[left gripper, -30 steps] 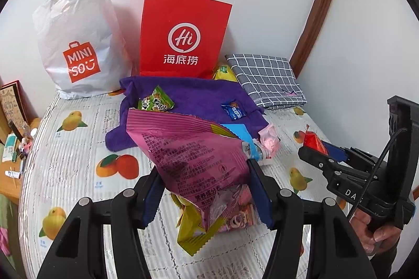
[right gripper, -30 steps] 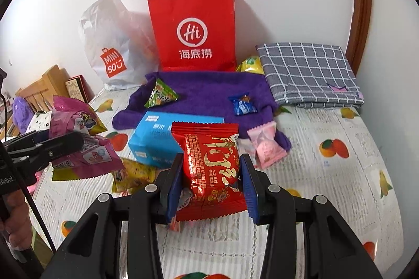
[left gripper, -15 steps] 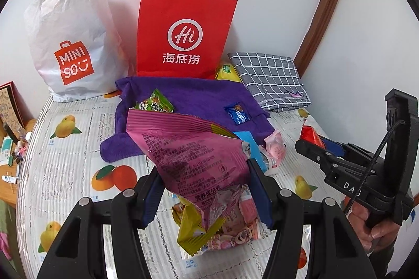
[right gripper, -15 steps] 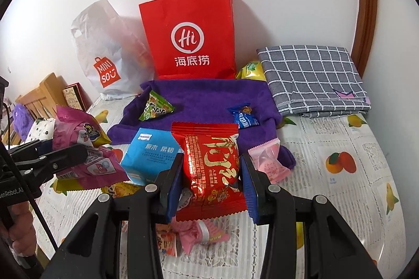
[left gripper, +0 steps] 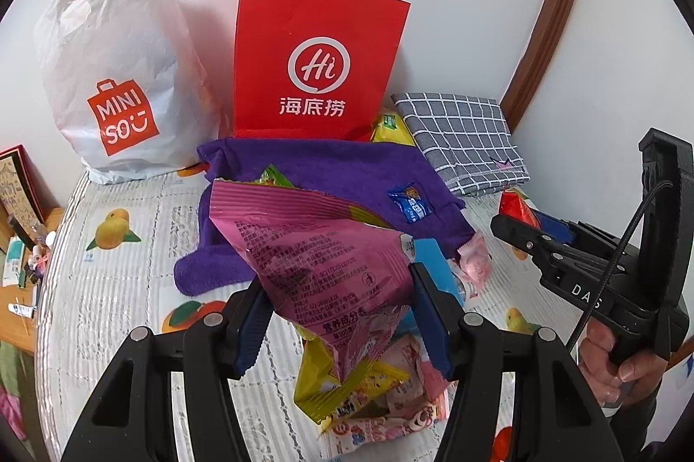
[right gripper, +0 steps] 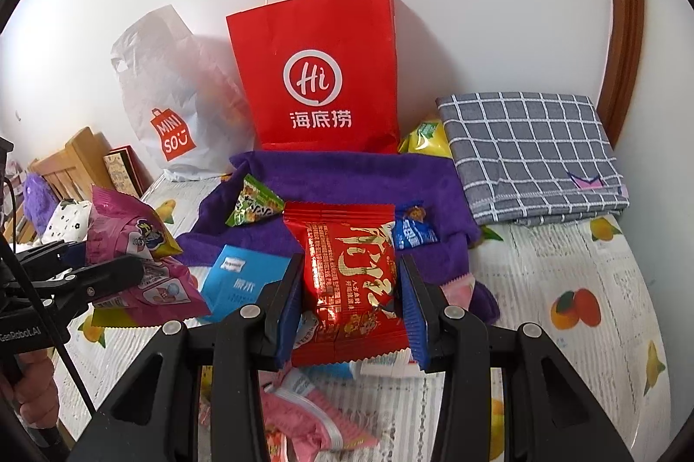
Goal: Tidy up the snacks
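Tabletop (left gripper: 130, 288); red packet (right gripper: 351, 275) within right gripper (right gripper: 351, 301)

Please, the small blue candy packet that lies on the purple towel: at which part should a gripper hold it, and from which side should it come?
The small blue candy packet lies flat on the purple towel, apart from other snacks. Probably best to come down from above and close the gripper across its narrow middle, between the two twisted ends. Both grippers are occupied now, so one must first release its bag.

Left gripper (left gripper: 340, 314) is clamped on a pink snack bag (left gripper: 321, 245), held up over a little pile of candy packets (left gripper: 373, 397). Behind it a purple towel (left gripper: 347, 167), then a red paper bag (left gripper: 319, 58) and white Miniso bag (left gripper: 117, 71) against the wall. Right gripper (left gripper: 512, 225) pokes in holding something red (left gripper: 514, 208).
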A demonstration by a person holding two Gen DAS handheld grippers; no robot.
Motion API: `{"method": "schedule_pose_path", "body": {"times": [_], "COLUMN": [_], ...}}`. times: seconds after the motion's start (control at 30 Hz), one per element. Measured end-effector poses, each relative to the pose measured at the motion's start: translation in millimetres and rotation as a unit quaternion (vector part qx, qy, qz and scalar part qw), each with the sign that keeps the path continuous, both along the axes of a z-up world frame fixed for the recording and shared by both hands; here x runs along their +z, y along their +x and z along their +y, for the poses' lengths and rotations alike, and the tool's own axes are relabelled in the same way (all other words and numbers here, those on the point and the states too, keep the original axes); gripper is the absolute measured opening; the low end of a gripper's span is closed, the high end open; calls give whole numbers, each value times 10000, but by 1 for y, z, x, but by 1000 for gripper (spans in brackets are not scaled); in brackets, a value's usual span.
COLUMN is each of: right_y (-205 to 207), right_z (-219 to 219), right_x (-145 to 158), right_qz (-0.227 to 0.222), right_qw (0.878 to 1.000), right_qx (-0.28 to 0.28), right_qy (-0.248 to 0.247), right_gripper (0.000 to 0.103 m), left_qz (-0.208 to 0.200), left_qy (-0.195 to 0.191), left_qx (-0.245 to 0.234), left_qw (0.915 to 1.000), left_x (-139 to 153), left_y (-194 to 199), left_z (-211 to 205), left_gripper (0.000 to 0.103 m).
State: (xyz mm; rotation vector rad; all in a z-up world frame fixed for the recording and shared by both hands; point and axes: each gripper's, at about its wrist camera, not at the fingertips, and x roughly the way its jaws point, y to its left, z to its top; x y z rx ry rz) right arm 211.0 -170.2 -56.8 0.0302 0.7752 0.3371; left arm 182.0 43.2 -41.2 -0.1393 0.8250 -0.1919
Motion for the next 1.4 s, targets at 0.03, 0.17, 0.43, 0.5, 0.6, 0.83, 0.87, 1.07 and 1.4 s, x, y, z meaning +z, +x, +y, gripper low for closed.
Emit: {"method": "schedule_pose_path", "body": {"times": [0.03,0.17,0.43,0.5,0.6,0.83,0.87,1.07,1.4], "right_y": [2,12,37,46,59,85,88,108,130], "right_z": [1,4,7,8,10,12,12,17,21], "right_x": [0,1,0,0,1,1,0,-7,-20], "right_qz": [-8,-25,-39,-18,-22,-39,-29,37,130], "right_qw": [10000,10000,9999,9998,9998,9997,9996,9994,9991], "right_qx": [11,40,39,55,75,135,148,239,319], "right_qy": [-13,-58,-164,-172,-199,-220,-232,-252,-242], "right_gripper": [41,41,41,41,41,41,41,41,41], "left_qz": [-3,6,60,60,61,125,135,174,307], "left_qy": [0,-11,-8,8,10,45,51,70,128], "left_qx": [4,35,46,61,118,144,145,181,211], "left_qw": [10000,10000,10000,10000,9999,9998,9998,9997,9992], "left_x": [0,-1,-3,-2,-1,-6,-7,-11,-23], "left_y": [3,14,37,43,53,74,77,93,117], "left_z": [0,3,9,10,13,15,16,20,28], "left_gripper": [58,58,58,58,58,58,58,58,58]}}
